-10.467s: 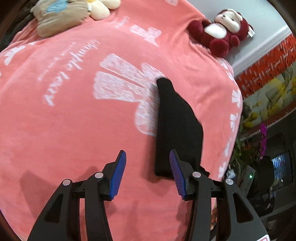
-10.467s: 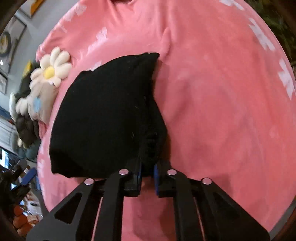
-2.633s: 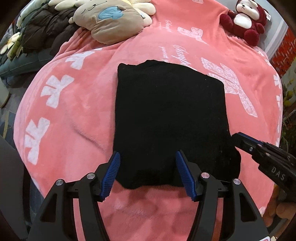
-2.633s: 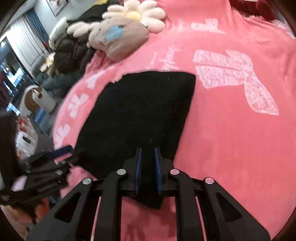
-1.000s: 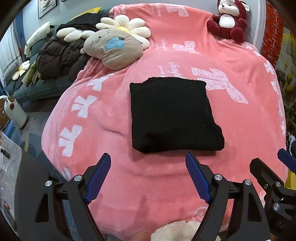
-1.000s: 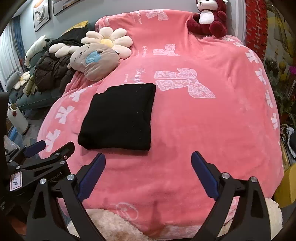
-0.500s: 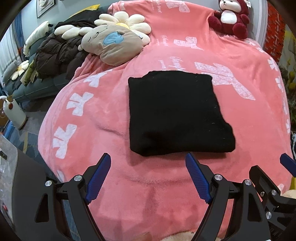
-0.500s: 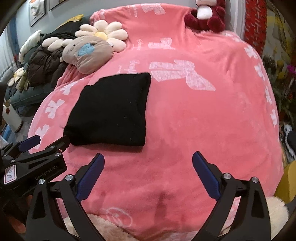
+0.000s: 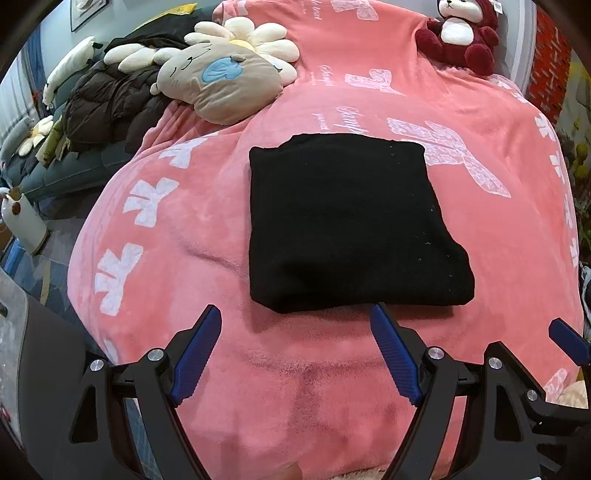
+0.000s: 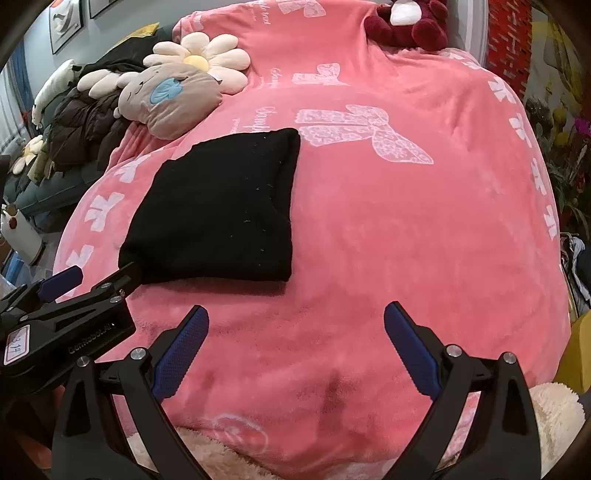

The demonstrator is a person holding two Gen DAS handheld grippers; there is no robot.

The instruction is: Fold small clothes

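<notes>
Both grippers have backed off the folded black garment (image 9: 347, 225); left gripper (image 9: 299, 347) and right gripper (image 10: 295, 343) gape empty. Soft, light, limp knit: pinch its near corners.

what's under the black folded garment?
The black garment lies flat on the pink blanket, partly covering a white bow print. Whatever else sits beneath it is hidden.

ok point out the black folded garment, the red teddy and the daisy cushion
black folded garment (image 9: 347, 221), left wrist view, middle of its top face
red teddy (image 9: 458, 35), left wrist view, its white belly
daisy cushion (image 10: 201, 61), right wrist view, its yellow centre
</notes>
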